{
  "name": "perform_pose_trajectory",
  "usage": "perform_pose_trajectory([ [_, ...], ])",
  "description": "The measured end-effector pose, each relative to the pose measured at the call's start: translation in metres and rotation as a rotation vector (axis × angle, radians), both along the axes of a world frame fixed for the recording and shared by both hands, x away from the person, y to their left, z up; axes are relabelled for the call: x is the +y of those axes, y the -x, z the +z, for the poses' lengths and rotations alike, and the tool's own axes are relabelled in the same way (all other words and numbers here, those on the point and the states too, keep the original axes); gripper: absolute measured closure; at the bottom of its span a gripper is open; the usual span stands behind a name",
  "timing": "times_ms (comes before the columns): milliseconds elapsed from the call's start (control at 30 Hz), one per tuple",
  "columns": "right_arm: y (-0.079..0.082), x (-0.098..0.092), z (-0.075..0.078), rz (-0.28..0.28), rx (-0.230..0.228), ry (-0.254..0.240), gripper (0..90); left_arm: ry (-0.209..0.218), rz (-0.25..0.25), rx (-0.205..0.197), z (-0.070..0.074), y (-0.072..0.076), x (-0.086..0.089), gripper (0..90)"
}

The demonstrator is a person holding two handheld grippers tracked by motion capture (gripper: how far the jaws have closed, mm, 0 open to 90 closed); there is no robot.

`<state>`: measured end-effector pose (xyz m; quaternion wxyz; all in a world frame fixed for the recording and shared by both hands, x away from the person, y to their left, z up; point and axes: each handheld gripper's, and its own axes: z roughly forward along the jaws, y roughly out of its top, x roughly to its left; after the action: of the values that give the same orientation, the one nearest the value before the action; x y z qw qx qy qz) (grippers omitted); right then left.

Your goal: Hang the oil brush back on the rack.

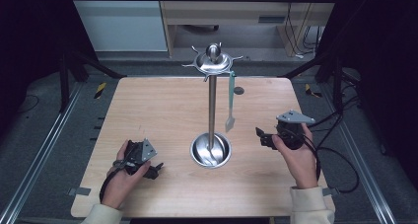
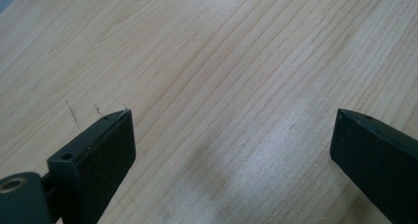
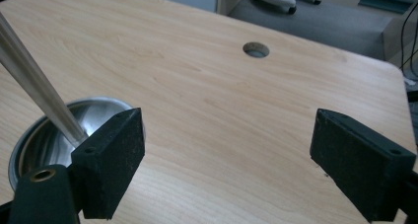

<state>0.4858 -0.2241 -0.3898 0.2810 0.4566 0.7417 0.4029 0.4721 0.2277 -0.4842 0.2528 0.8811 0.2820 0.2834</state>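
Note:
A steel utensil stand rises from mid-table, with a round dished base [image 1: 211, 151], a thin pole [image 1: 212, 103] and a hooked crown [image 1: 213, 61]. A slim spatula with a pale green handle [image 1: 230, 103] hangs from a hook on the crown's right side. My left gripper [image 1: 156, 168] rests low on the table left of the base, open over bare wood [image 2: 234, 118]. My right gripper [image 1: 261, 137] is held right of the base, pointing toward it, open and holding nothing [image 3: 227, 115]. The base [image 3: 37, 135] and pole [image 3: 34, 83] show past its left jaw.
The wooden table [image 1: 162, 110] has a small round hole [image 1: 238, 90] [image 3: 256, 49] near its far edge. Black frame posts flank it on both sides. Cables [image 1: 340, 155] trail off the right edge, and a cabinet [image 1: 222, 12] stands beyond.

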Motion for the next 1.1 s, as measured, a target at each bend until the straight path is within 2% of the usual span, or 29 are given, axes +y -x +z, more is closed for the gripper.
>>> perform_pose_trajectory([
  [367,-0.008,0.001,-0.024,0.003,0.075,0.031,13.2,0.001,0.000,0.000,0.000,0.000,0.000,3.1],
  [600,-0.011,0.000,-0.035,0.003,0.092,0.047,13.3,0.000,-0.001,0.000,0.000,0.000,0.000,3.1],
  [1100,-0.016,0.008,-0.061,0.023,0.152,0.035,14.4,-0.001,-0.001,0.001,0.000,0.000,0.000,3.1],
])
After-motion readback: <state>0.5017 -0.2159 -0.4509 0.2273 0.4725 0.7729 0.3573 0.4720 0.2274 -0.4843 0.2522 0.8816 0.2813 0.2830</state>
